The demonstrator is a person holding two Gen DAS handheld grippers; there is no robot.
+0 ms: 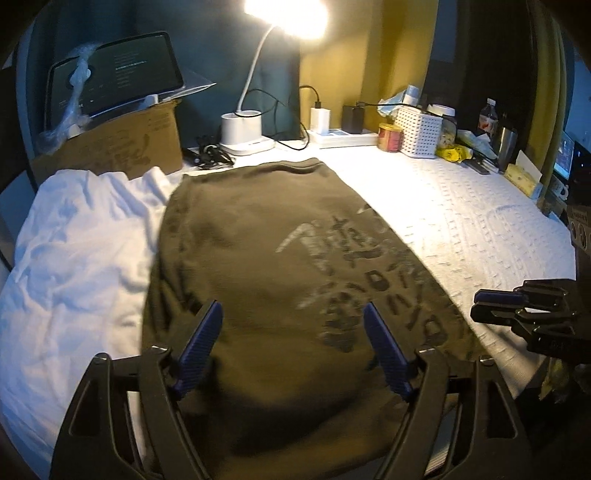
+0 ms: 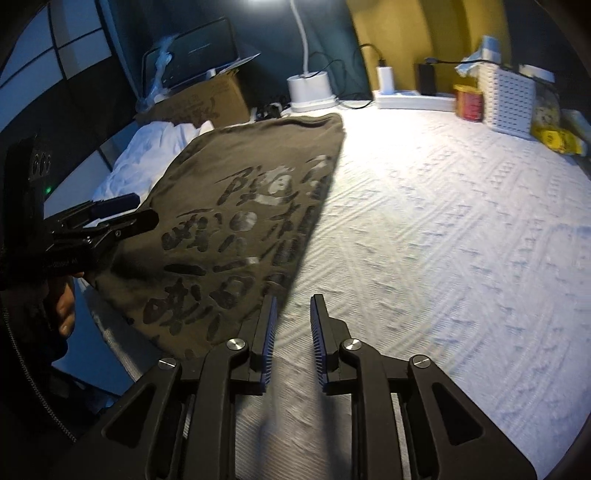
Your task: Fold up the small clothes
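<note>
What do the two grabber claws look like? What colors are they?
Both are black plastic claws. The left gripper has two blue ridged pads on black triangle-shaped arms with cut-out holes. The right gripper looks the same, with blue ribbed pads and shiny silver screws. A dark zippered sleeve shows behind.

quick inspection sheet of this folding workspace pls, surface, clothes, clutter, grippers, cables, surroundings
surface: white textured cover, brightly lit at the back.
job's things: olive printed shirt lies flat, partly over a crumpled white garment at its left.
clutter: cardboard box with a tablet on top, white basket, red tin, yellow packet, bottle, steel cup.
grippers: left gripper open above the shirt; right gripper open at the shirt's right edge, holding nothing.
cables: black leads run to the white charger on the power strip; a tangle by the lamp base.
surroundings: lit desk lamp, yellow wall.
</note>
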